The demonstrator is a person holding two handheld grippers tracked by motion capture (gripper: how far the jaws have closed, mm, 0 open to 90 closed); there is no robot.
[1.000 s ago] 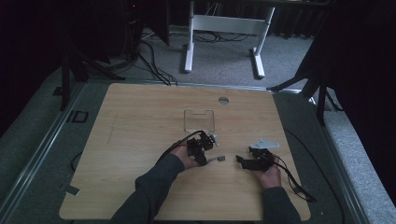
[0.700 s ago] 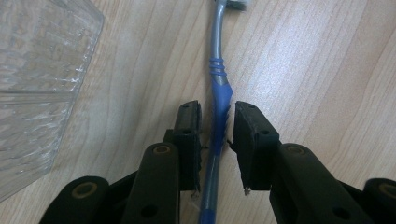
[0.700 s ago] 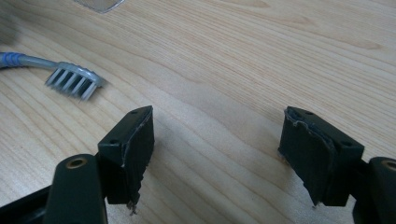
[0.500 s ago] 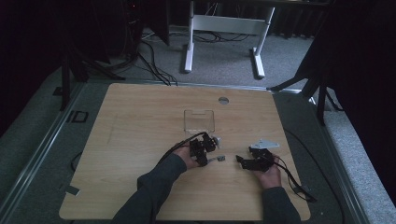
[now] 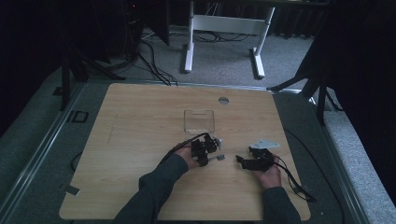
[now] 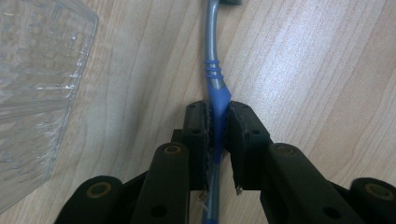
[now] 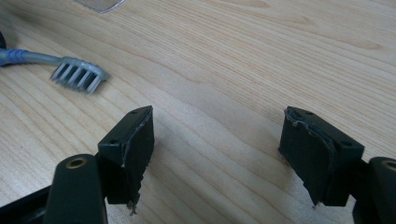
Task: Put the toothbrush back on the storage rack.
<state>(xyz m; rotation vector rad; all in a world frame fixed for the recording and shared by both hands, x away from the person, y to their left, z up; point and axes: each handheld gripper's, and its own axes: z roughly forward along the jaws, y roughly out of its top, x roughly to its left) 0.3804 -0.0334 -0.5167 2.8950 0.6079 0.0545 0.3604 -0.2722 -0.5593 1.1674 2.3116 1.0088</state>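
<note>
Pale wood grain ran across the table (image 5: 140, 140), the largest thing in the high view, with grey carpet around it. Near the table's middle sat a clear plastic tray (image 5: 199, 120), whose ribbed corner also showed at the upper left of the left gripper view.

Just in front of the tray, the left gripper (image 6: 218, 126) rested low over the wood. Its jaws had just been closing, and they pinched the blue part of a toothbrush (image 6: 214, 70) handle between their pads. The grey neck ran on away from the jaws along the table. In the right gripper view the grey bristled head of the toothbrush lay on the wood at the upper left, bristles facing forward.

The right gripper (image 7: 217, 140) lay to the right of the left one, near it but apart, held in the person's hand. Its jaws stood spread wide over bare wood, with nothing between them.
</note>
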